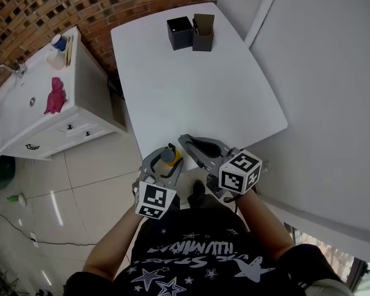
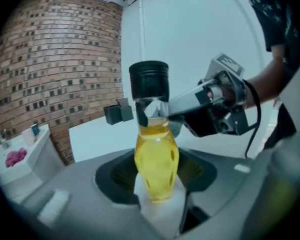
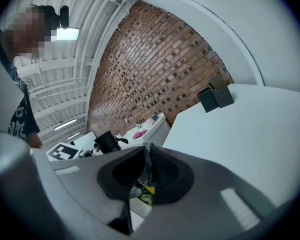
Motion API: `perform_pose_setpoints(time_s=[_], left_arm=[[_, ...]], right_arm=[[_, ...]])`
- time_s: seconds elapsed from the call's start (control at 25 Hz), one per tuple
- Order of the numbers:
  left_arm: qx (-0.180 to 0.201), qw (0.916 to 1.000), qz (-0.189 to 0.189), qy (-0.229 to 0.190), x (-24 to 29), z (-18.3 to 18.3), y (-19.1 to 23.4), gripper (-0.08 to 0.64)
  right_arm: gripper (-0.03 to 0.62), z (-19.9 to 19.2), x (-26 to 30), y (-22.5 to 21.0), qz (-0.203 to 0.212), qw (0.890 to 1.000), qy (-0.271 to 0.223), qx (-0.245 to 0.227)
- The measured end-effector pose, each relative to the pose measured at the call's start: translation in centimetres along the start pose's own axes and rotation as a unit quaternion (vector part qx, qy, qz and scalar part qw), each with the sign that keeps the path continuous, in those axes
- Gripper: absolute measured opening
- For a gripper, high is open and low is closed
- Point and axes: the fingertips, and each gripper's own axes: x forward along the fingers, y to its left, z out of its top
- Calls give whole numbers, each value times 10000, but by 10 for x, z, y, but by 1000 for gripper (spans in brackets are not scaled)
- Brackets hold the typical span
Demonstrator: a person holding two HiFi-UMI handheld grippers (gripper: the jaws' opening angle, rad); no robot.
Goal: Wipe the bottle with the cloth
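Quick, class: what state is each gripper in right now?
Left gripper: closed, holding the bottle.
Right gripper: closed, pinching the cloth.

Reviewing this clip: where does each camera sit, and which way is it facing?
Head view: on the person's head, facing steeply down at the white table; shirt, left gripper, right gripper show.
Left gripper view: on the left gripper, looking along its jaws, shut on the bottle, toward the brick wall; the right gripper shows.
Right gripper view: on the right gripper, along its jaws pinching the cloth; shirt shows at left.
Shared: all three show the black boxes.
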Motion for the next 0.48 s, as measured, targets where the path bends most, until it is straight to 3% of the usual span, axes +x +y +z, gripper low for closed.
perform_pose_setpoints(time_s=[0.2,0.48], left_arm=[[918,9900,-1061,-139,7,4,1,210],[842,9787,-1843,-339,14,9,15,212]], right_arm=[[35,5,3,0,-44,9988,-232,420],[35,14,8,2,-141,9954,-552,772]])
